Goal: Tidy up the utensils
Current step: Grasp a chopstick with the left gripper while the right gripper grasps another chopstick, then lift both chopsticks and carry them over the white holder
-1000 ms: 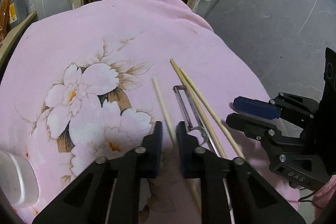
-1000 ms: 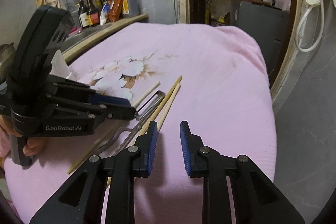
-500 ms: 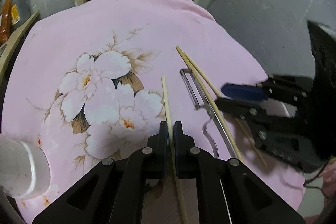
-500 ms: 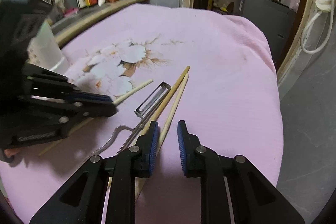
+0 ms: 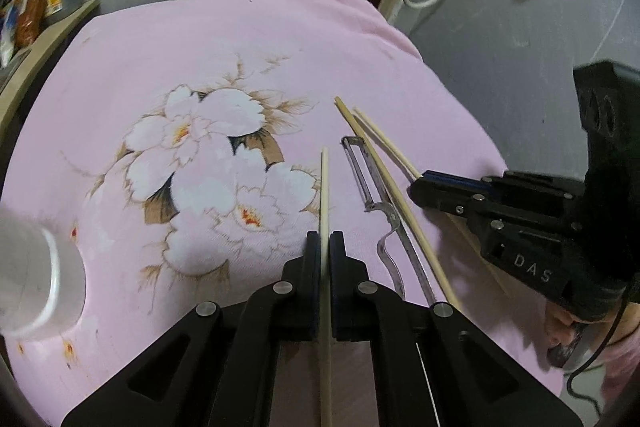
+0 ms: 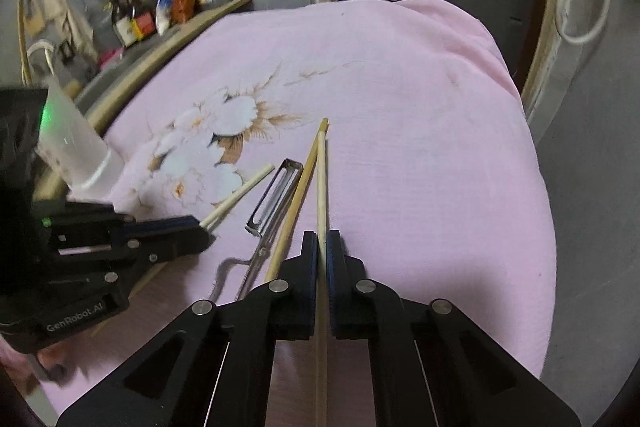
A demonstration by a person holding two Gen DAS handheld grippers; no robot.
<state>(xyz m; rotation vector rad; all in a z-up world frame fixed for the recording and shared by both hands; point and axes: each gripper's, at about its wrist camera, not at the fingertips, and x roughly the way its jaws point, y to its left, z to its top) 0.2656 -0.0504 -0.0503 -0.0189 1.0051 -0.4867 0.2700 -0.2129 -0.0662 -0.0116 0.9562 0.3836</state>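
Chopsticks: pale, thin wooden sticks on pink floral cloth. Left gripper jaws clamp one chopstick; right gripper jaws clamp another. Third stick and peeler lie between.

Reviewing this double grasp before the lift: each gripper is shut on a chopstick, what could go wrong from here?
1. The right gripper pinches its chopstick right beside a second loose chopstick and the peeler; lifting may drag them.
2. The left gripper holds its thin chopstick with a long end sticking out ahead; it may pivot or slip in the pads.
3. The pink cloth looks soft, so fingertips could snag it.
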